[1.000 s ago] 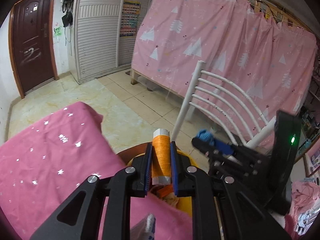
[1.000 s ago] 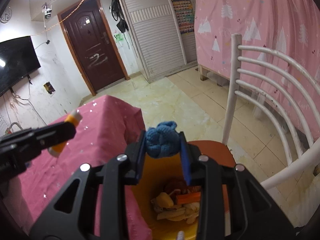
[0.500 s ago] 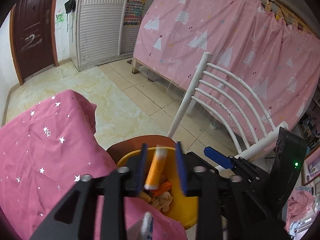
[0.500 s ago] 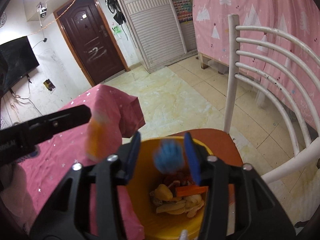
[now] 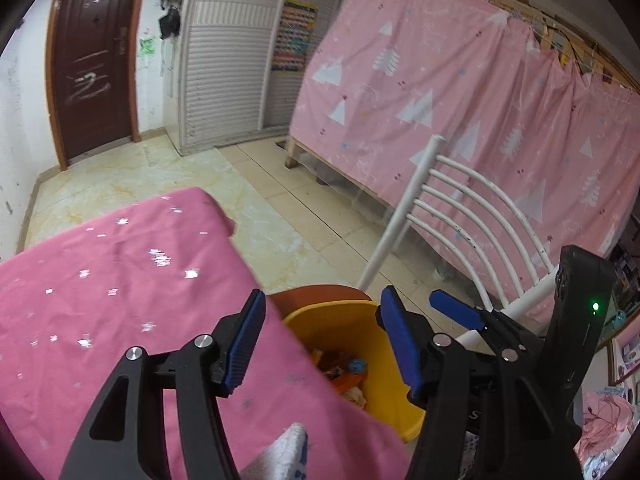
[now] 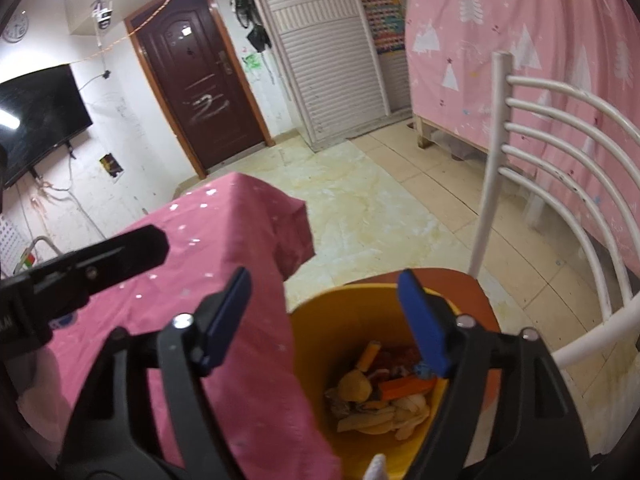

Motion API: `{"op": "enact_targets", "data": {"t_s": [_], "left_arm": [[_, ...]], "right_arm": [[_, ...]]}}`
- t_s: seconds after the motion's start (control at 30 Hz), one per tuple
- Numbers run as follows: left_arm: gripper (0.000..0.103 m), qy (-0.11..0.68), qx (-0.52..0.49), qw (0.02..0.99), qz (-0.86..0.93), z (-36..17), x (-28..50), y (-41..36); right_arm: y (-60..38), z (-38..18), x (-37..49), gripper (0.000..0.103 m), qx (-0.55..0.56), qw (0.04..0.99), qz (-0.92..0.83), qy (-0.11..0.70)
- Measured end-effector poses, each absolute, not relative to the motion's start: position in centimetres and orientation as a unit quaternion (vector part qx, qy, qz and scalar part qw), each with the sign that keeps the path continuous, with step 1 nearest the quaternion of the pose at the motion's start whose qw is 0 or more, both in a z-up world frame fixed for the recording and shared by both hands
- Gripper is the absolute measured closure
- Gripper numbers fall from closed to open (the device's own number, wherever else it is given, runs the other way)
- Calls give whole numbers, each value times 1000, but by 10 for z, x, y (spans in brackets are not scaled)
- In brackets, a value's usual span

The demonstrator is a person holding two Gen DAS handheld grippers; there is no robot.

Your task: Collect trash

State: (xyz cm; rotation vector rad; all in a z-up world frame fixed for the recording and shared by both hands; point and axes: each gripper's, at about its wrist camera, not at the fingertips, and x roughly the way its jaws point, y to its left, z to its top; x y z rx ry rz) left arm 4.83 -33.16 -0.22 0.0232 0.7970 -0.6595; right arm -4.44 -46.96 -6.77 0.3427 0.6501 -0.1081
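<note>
Above the bin (image 6: 320, 320), both hand-held grippers sit with jaws apart, nothing between them. Left hand-held gripper (image 5: 320, 340) and right hand-held gripper (image 6: 326, 316) have both just been opening. Trash (image 6: 384, 392) lies at the bin's bottom: orange spool (image 6: 370, 356), blue ball (image 5: 357, 366), peels. Bin stands on the chair (image 6: 476, 296) seat, touching the bench's (image 5: 120, 280) pink cloth edge.

pink star-print tablecloth (image 5: 120, 272), white slatted chair (image 6: 560, 152), pink tree-print curtain (image 5: 460, 92), dark brown door (image 6: 200, 92), wall tv (image 6: 36, 116)
</note>
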Motion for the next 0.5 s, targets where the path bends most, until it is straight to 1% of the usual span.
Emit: {"op": "enact_targets", "data": {"t_s": [0.07, 0.1, 0.23, 0.5], "left_arm": [[51, 372, 8, 877, -304, 3, 46, -315], [50, 367, 7, 882, -298, 5, 45, -305], [44, 347, 0, 897, -272, 14, 39, -268], [22, 310, -23, 929, -201, 25, 21, -181]], "right_arm": [[-453, -61, -42, 7, 154, 937, -45, 311], [-445, -58, -41, 6, 148, 939, -40, 309], [-415, -49, -33, 6, 128, 943, -20, 307], [-357, -38, -20, 6, 100, 949, 8, 300]]}}
